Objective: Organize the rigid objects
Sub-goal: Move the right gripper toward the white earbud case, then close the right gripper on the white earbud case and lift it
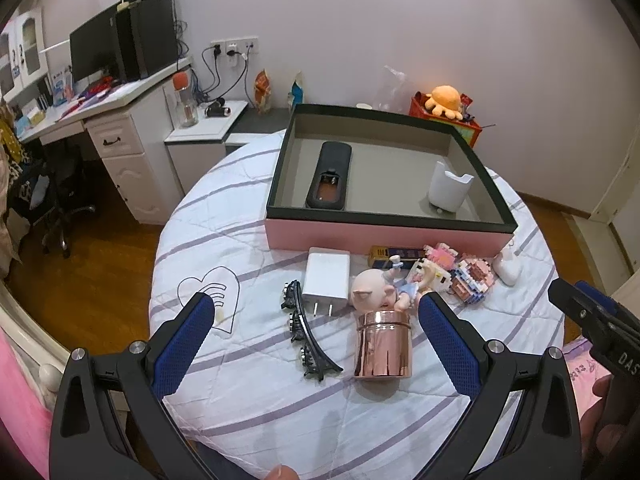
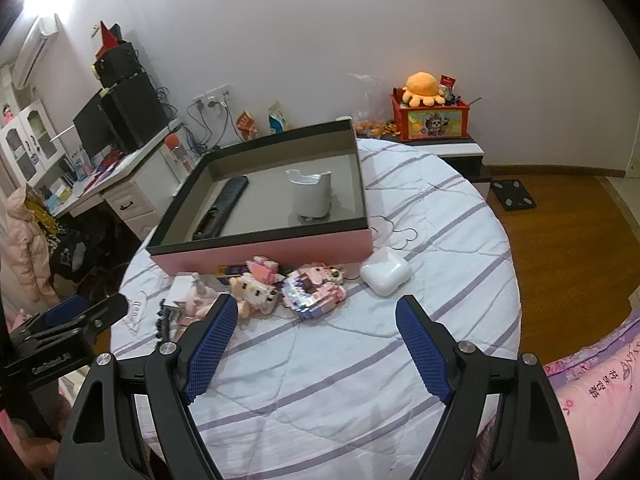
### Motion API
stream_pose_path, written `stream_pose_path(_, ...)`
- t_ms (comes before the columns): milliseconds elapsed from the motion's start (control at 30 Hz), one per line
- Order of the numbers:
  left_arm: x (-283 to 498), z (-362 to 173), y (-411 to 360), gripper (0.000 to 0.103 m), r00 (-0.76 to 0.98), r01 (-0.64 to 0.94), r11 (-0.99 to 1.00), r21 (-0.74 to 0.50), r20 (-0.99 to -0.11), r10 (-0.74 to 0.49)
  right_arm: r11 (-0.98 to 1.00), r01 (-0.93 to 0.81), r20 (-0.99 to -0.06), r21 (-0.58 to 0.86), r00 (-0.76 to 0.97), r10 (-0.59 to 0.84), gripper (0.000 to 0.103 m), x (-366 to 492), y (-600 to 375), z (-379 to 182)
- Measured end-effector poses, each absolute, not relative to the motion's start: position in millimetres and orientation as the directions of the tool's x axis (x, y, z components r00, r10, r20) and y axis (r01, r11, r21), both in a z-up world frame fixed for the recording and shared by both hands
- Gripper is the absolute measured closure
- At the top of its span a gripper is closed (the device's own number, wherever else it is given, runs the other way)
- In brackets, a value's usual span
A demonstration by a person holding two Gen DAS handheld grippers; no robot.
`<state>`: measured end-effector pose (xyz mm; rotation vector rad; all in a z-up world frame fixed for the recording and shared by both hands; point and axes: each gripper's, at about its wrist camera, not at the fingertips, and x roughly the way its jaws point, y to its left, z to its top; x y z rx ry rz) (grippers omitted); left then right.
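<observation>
While both grippers hung with jaws spread and holding nothing, the shallow pink cardboard box with a dark rim (image 1: 384,236) sat open on the round table under a white quilted cloth with lilac stripes (image 1: 240,208).

Inside it lay a black remote control with its battery cover off (image 1: 330,176) near the left wall, and a white plastic cup-shaped holder (image 1: 448,186) stood upright toward the right, well apart from the remote. In front of the box lay a white wall charger (image 1: 326,276), a black hair clip with studs (image 1: 306,336), a shiny rose-gold cylindrical tin (image 1: 382,346), a pink pig figurine (image 1: 372,292), pink building-block figures (image 2: 312,290) and a white earbud case (image 2: 385,276). The left gripper (image 1: 316,312) framed the tin and clip without touching them; the right gripper (image 2: 316,320) hovered short of the block figures.
</observation>
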<state>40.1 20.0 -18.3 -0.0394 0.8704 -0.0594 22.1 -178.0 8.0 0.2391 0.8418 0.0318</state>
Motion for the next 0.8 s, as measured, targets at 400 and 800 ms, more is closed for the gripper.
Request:
stream_pose_path(400,70,-40,24,0.000,0.608,-0.001,0.998,-0.055,-0.793,-0.043,0.993,0.088,-0.808,0.079,0.589,0.013,0.021,71,-189,-28)
stream_pose_path(800,93,-53,17,0.000,0.579,-0.002,0.999,-0.040,-0.815,-0.032,0.994,0.112,-0.861,0.008,0.506,-0.050,0.035,109,-209,-68)
